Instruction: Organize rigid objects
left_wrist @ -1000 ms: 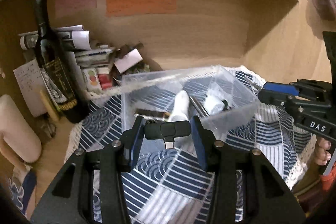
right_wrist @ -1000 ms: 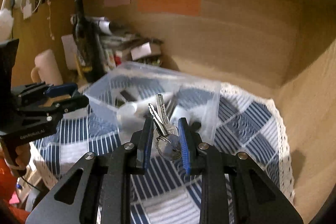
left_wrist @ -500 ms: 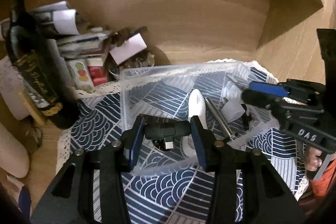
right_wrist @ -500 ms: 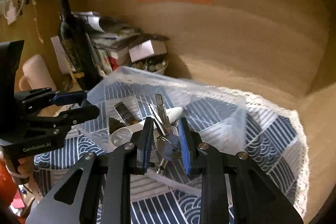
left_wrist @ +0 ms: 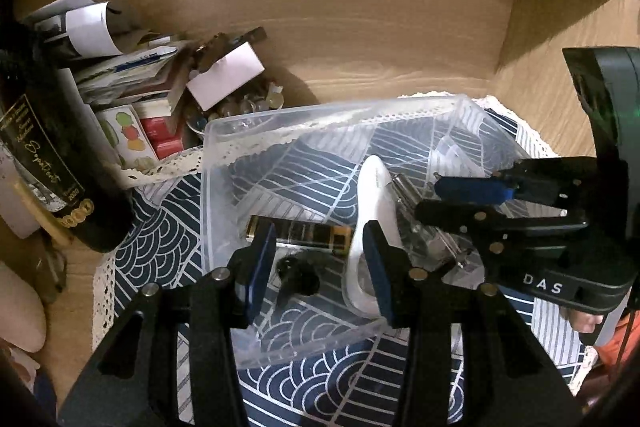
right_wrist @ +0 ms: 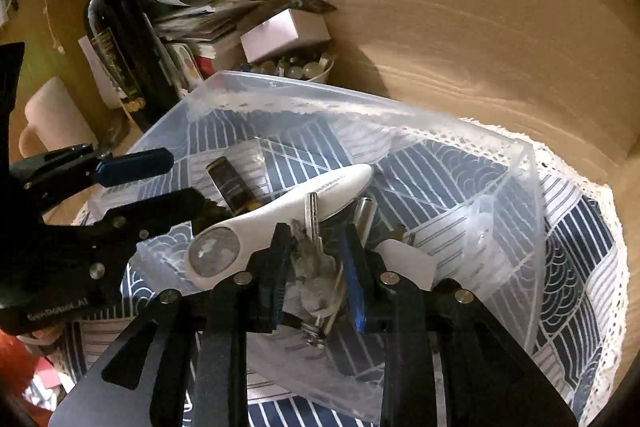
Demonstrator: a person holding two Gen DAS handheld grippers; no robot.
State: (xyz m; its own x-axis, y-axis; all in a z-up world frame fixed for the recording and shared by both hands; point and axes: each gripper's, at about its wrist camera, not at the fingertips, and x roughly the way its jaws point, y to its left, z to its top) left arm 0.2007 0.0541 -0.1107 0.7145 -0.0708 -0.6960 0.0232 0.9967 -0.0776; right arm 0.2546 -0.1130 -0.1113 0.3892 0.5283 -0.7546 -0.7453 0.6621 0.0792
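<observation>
Open top, crowded left side

The clear plastic bin (left_wrist: 224, 147) is open from above; the dark glass wine bottle (left_wrist: 44, 155) and stacked papers (left_wrist: 120, 75) block its left side.
</observation>
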